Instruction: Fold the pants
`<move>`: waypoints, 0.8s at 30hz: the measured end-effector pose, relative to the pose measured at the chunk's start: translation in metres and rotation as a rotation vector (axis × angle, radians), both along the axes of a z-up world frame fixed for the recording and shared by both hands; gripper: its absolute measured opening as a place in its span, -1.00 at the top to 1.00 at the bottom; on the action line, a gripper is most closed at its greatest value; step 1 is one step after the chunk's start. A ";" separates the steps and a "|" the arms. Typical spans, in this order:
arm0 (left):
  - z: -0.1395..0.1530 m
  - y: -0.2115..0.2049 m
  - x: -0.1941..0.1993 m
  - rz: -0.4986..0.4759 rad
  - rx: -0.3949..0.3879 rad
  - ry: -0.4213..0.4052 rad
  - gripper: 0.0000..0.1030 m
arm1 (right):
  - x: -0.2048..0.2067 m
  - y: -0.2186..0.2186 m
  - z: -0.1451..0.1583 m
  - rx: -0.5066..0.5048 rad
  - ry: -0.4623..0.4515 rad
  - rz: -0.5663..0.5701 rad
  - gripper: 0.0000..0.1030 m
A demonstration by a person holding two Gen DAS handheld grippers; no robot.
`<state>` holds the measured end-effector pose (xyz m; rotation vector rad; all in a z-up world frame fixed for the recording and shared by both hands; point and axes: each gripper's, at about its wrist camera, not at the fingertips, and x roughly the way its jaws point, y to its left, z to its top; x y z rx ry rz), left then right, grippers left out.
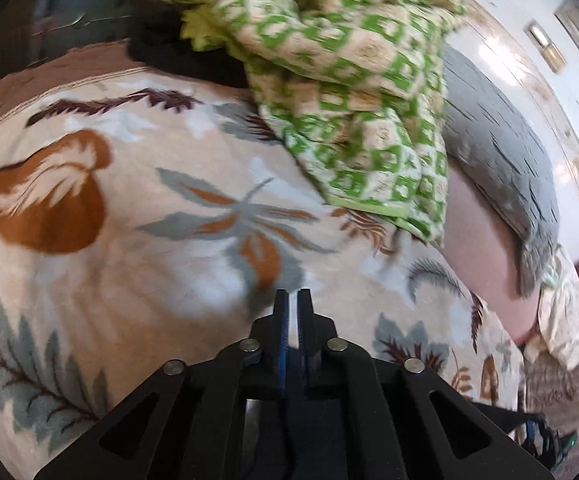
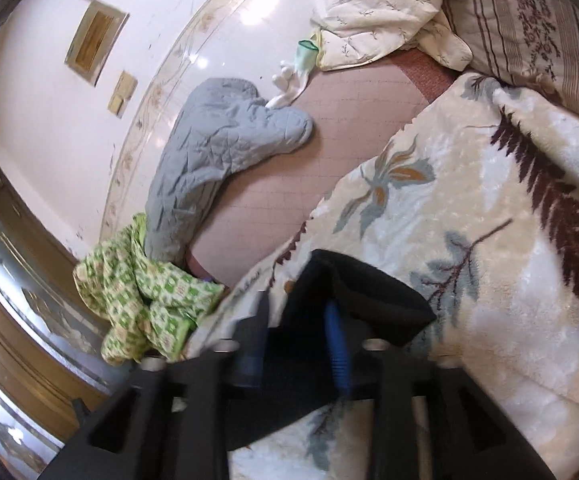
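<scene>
The black pants [image 2: 345, 292] are bunched between my right gripper's [image 2: 301, 312] fingers, which are shut on the fabric above a cream floral blanket [image 2: 489, 240]. More black cloth [image 1: 193, 56] lies at the far edge of the blanket in the left wrist view, partly under a green-and-cream patterned cloth; I cannot tell whether it belongs to the pants. My left gripper [image 1: 293, 300] is shut and empty, hovering over the floral blanket [image 1: 129, 220].
A green-and-cream patterned cloth [image 1: 349, 80] is heaped at the blanket's far side, also in the right wrist view [image 2: 141, 296]. A grey quilted cover [image 2: 217, 152] lies on the pink mattress [image 2: 309, 160]. Cream bedding [image 2: 381, 12] and a patterned pillow [image 2: 537, 20] sit beyond.
</scene>
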<state>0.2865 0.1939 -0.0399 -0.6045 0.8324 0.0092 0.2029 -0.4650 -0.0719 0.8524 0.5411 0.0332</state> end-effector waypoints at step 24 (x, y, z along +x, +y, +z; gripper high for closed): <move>-0.033 -0.144 -0.121 -0.323 -0.043 0.049 0.29 | 0.031 0.022 -0.003 -0.527 0.200 0.162 0.97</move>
